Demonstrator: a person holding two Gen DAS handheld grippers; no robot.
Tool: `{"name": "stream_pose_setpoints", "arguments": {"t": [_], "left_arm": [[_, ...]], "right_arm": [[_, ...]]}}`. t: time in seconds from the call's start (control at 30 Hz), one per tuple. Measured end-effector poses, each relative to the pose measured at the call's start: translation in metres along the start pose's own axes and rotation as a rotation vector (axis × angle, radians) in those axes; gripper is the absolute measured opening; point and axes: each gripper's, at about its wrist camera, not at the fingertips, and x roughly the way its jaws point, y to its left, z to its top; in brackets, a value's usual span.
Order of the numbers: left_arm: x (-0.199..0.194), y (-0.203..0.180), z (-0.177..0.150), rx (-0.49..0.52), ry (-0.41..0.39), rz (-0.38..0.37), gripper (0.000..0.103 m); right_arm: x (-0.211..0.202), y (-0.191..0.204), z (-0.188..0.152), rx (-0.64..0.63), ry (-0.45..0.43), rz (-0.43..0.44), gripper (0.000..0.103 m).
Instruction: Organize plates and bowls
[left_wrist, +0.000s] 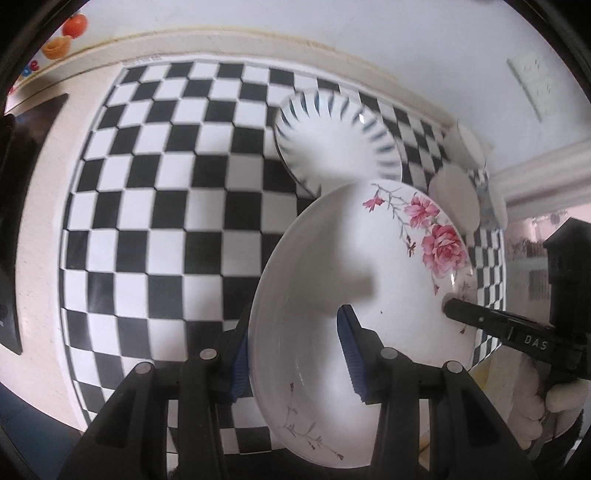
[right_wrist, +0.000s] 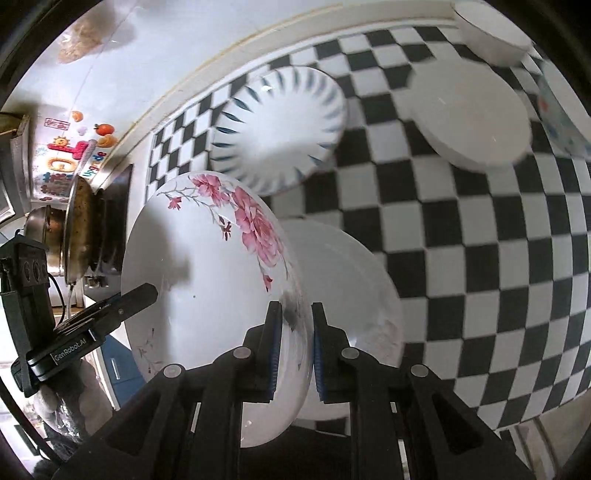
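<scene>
A white plate with pink flowers (left_wrist: 376, 258) is held above the checkered cloth (left_wrist: 155, 206) by both grippers. My left gripper (left_wrist: 295, 354) is shut on its near rim. My right gripper (right_wrist: 295, 350) is shut on the opposite rim of the flowered plate (right_wrist: 207, 258); one of its fingers (left_wrist: 476, 317) shows in the left wrist view, and a left finger (right_wrist: 129, 299) shows in the right wrist view. A white plate with blue-grey rim strokes (left_wrist: 332, 144) lies on the cloth behind; it also shows in the right wrist view (right_wrist: 280, 129). A plain white plate (right_wrist: 354, 280) lies under the held one.
Two round white discs (right_wrist: 469, 118) (right_wrist: 491, 33) lie on the cloth at the far right, beside a patterned bowl (right_wrist: 557, 114). Metal pots (right_wrist: 77, 225) stand by the wall at left. A wall socket (left_wrist: 532, 81) is behind the table.
</scene>
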Motion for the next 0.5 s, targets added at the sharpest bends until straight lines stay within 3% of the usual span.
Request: {"name": "stream_pose_setpoints", "arguments": {"t": [0.23,0.5], "left_arm": [[0.044,-0.019,-0.016,0.028,0.094,0.052,0.041],[0.065,-0.028,-0.022,0.055,0.138,0.116,0.041]], "right_arm": [[0.019,-0.036,-0.017,0.029,0.021,-0.024,0.017],[0.043,-0.055,-0.025,0.054,0.049,-0.035,0.016]]}}
